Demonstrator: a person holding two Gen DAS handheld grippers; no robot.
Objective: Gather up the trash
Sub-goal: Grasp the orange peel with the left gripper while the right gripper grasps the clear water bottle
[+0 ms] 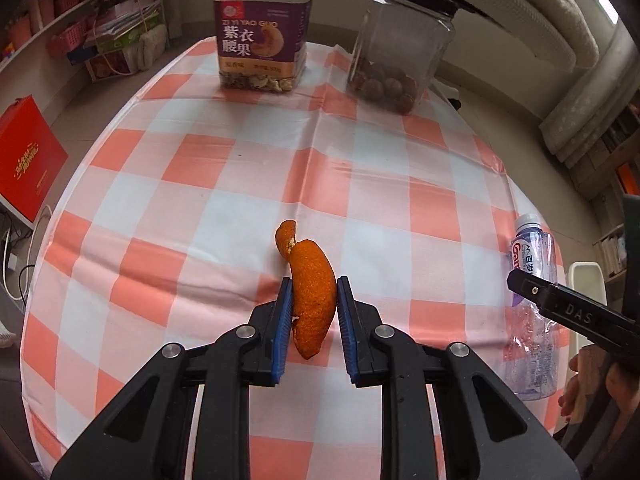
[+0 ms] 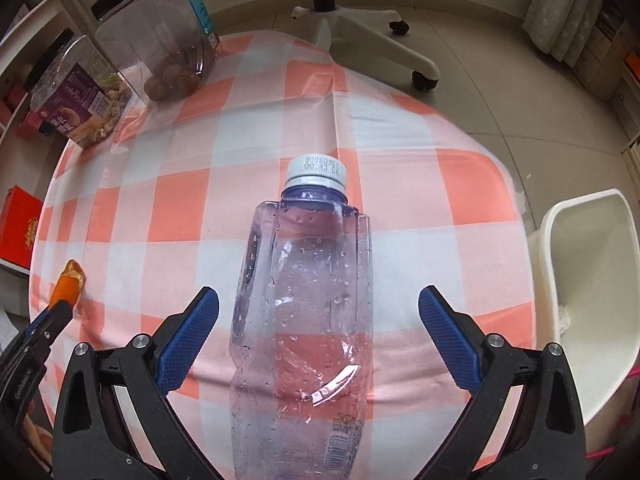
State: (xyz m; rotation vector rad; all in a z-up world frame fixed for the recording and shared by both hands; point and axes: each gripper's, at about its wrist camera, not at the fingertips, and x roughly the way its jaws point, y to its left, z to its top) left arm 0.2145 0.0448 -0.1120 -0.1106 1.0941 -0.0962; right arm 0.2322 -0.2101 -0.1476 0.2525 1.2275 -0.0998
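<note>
Orange peel [image 1: 314, 292], dry-looking and curled, sits clamped between the blue pads of the left hand-held gripper [image 1: 314, 300], at about mid-length; one twisted end pokes out ahead of the pads, the other hangs below them. Whether it is clear of the tabletop [image 1: 248, 168] cannot be told. Judgement: the peel is very light, leathery and a little springy. It should not slip on the ribbed pads, but a hard squeeze could crack or fold it. The present hold on the thick middle looks sound.

Clear plastic bottle [image 2: 304, 300], white cap on, lies on its side on the checked cloth near the right edge of the tabletop, cap pointing away from the right hand-held gripper [image 2: 318, 308]. Those jaws stand wide apart, one on each side of the body, pads not touching it. Droplets cling inside; the lower wall is dented. Judgement: nearly empty, so light; thin walls will buckle under pressure and the round, smooth body may roll or squirt out. Best hold is across the ribbed upper body or shoulder, where it is stiffer.

A white bin [image 2: 576, 280] stands just beyond the right edge, likely the drop point.
</note>
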